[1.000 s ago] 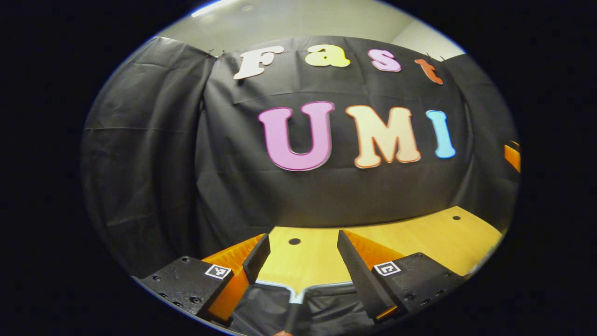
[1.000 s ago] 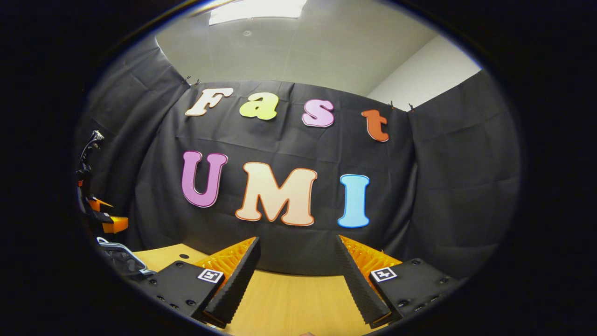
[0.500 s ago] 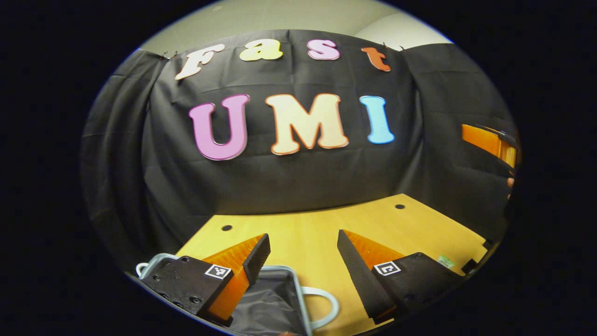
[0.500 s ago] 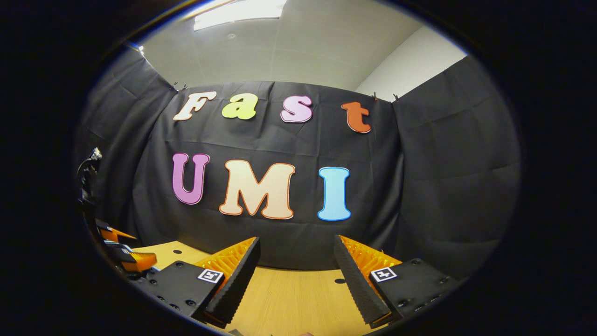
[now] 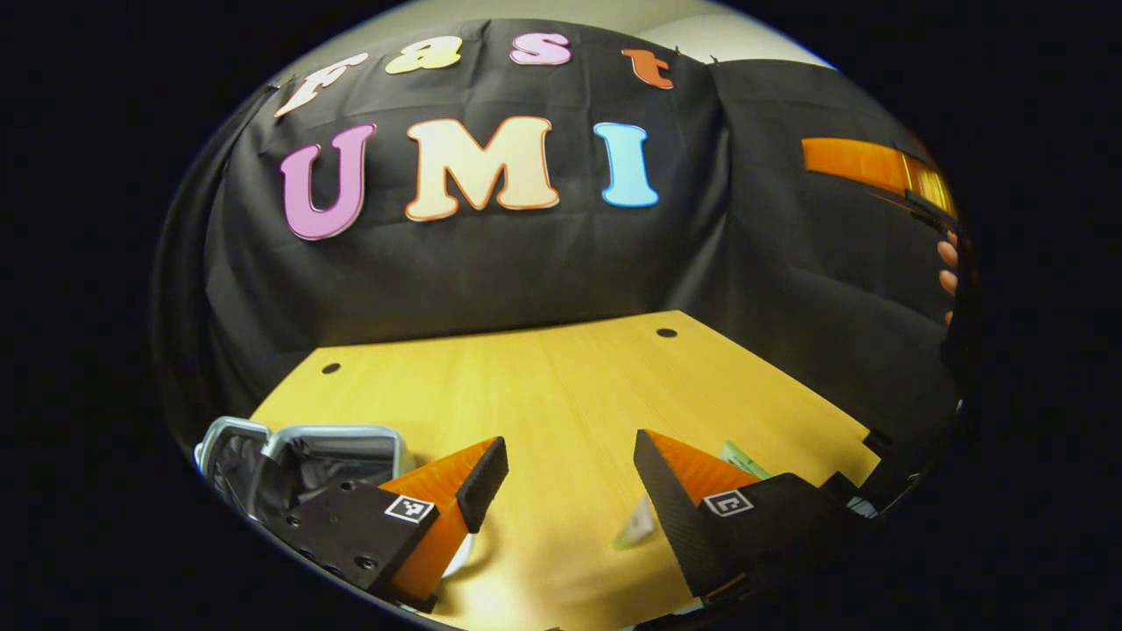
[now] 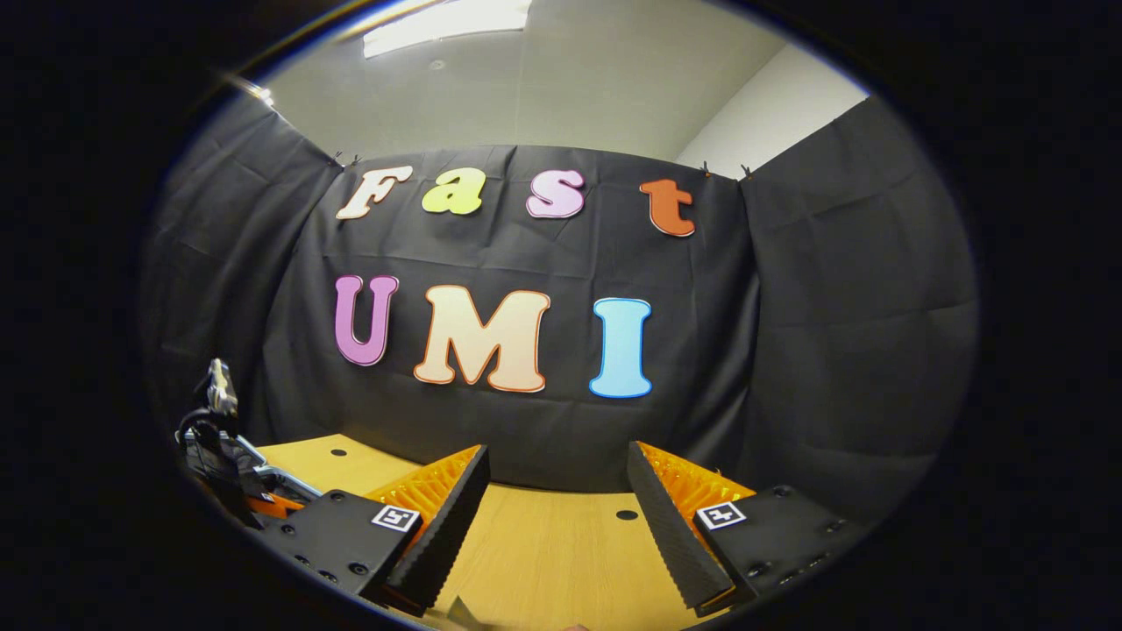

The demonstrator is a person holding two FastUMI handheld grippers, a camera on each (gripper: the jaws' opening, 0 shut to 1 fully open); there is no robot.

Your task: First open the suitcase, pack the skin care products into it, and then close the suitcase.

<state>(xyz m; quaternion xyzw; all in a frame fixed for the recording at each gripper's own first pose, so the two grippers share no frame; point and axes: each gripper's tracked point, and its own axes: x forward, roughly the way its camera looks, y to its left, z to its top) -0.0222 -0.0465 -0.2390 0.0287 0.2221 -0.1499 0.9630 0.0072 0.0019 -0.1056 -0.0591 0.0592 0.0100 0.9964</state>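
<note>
— What's biggest there?
— The pale wooden table (image 5: 561, 386) across mid-frame; at lower left of the left gripper view the open silver-rimmed suitcase with dark lining (image 5: 298, 456).
— And the tongs?
— Left gripper (image 5: 568, 478) spread apart, holding nothing; right gripper (image 6: 557, 499) likewise, low in its view.
— Skin care?
— A small green-white packet (image 5: 741, 457), lower right.

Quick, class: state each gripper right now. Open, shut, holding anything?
Left gripper: open, holding nothing, above the table.
Right gripper: open, holding nothing.
</note>
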